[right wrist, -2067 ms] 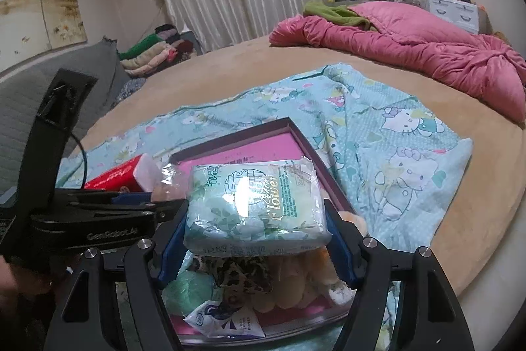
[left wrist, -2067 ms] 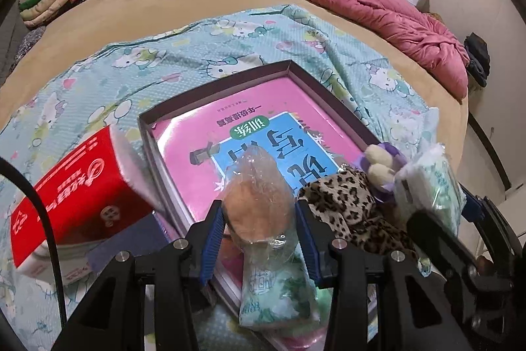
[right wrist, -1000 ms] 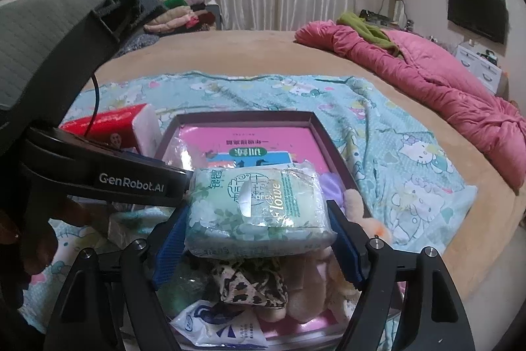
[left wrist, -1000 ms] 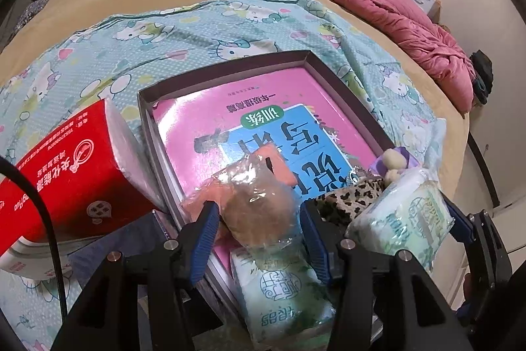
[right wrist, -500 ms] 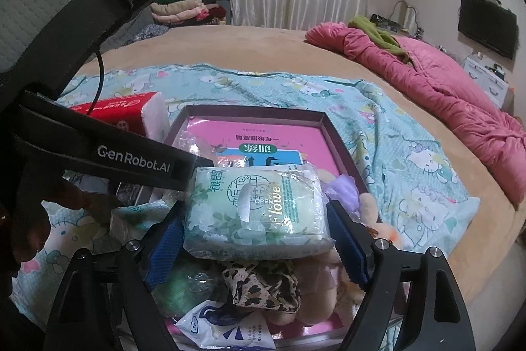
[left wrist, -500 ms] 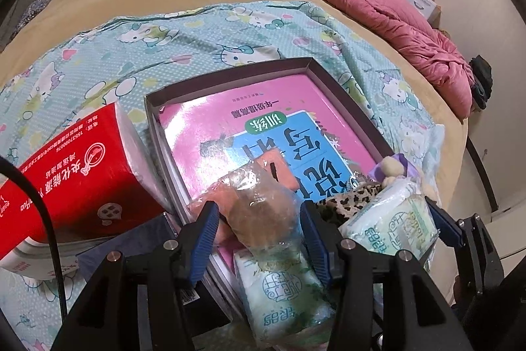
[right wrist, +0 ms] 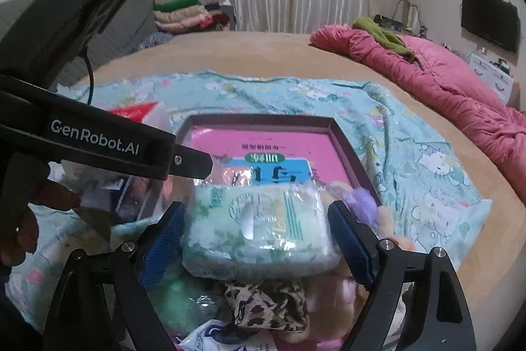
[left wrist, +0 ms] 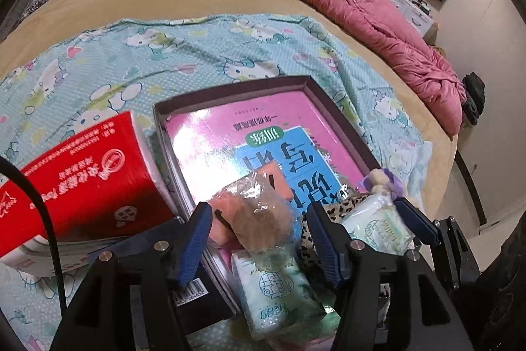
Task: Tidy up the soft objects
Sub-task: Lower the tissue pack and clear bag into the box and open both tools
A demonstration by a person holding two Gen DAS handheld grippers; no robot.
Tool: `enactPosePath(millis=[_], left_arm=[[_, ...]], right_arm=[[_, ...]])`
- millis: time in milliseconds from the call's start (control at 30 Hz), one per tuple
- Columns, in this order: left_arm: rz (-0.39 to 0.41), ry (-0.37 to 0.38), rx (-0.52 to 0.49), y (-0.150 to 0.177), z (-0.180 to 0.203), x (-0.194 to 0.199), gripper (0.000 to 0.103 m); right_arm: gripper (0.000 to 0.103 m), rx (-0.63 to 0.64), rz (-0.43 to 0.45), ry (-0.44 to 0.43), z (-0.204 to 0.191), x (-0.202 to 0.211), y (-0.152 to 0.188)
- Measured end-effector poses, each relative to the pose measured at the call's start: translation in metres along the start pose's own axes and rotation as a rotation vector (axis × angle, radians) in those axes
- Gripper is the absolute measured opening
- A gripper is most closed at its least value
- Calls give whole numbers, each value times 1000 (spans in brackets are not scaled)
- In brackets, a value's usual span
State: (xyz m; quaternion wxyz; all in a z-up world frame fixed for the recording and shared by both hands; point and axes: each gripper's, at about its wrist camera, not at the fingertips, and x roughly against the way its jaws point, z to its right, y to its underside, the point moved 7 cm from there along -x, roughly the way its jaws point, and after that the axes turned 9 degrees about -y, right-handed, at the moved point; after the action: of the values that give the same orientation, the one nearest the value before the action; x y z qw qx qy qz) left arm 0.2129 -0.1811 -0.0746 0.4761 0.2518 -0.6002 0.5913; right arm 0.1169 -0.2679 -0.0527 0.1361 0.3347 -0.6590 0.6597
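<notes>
Left gripper [left wrist: 259,239]: jaws had just been widening; the crinkled clear plastic bag of tan and pink soft items [left wrist: 256,213] sat between the blue pads, gaps on both sides, resting in the shallow dark-purple cardboard tray [left wrist: 342,117]. Below it lay a green-patterned tissue pack [left wrist: 276,282]. Left of the gripper, a red tissue box [left wrist: 82,183].

Right gripper [right wrist: 259,239]: jaws had just been widening; a green floral wet-wipe pack [right wrist: 259,229] lay between them, its sides apparently clear of the pads. Beneath it, leopard-print fabric [right wrist: 266,305]. Beyond, the pink-and-blue book [right wrist: 263,150] lined the tray on the teal cartoon-cat blanket [right wrist: 411,153].
</notes>
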Motion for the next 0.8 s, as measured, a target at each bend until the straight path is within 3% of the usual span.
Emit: enactPosePath(millis=[300,433,800], left_arm=[[47,-14,8,0,-6,26,65],[75,-55,-18,3,-9,40,65],[129,-75,-26,12,-12,76,72]], right_arm=[[88,14,32,2,-8,13,-3],[88,-23,40,-5,-4,18,-3],[88,-130,89,10,4,42,-11]])
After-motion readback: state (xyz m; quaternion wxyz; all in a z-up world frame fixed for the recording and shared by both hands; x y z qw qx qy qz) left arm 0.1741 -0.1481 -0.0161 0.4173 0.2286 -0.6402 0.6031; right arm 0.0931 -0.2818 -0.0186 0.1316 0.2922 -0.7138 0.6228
